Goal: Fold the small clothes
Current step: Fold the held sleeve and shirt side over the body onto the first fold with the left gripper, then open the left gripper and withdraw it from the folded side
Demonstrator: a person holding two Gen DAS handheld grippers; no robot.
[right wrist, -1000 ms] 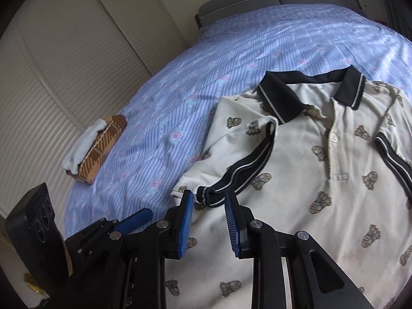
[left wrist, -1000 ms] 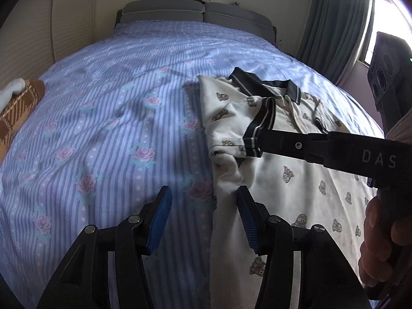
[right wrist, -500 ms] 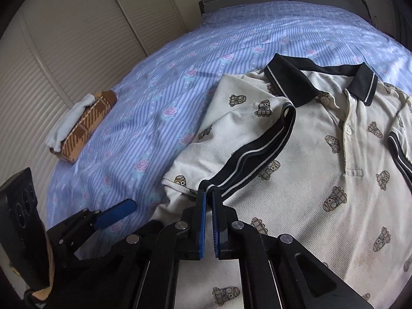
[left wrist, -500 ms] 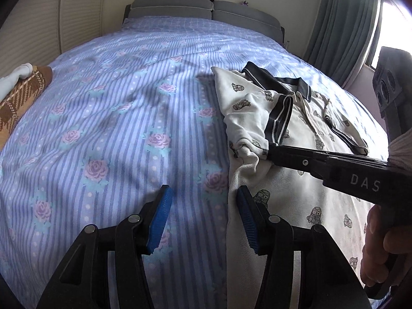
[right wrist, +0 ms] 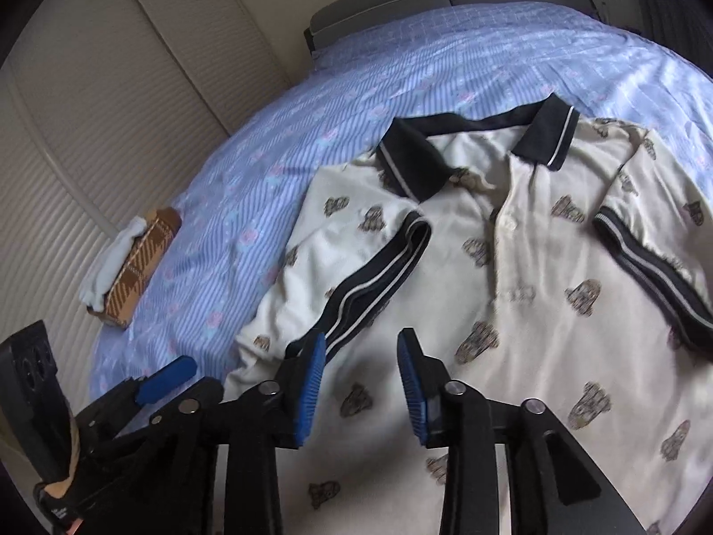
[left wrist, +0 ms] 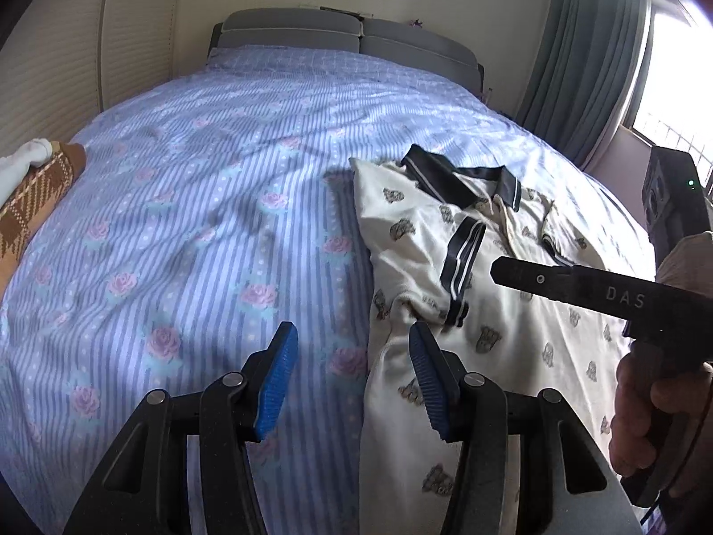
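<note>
Where half a second ago clamped on the sleeve cuff (right wrist: 379, 276), right gripper (right wrist: 361, 383) jaws just opened, empty; left gripper (left wrist: 352, 379) half-open at seven o'clock, empty.

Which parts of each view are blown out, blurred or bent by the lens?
Left wrist view: the window is blown out and the bed bulges like a dome. Right wrist view: the polo shirt print is smeared by motion blur; corners are vignetted.
</note>
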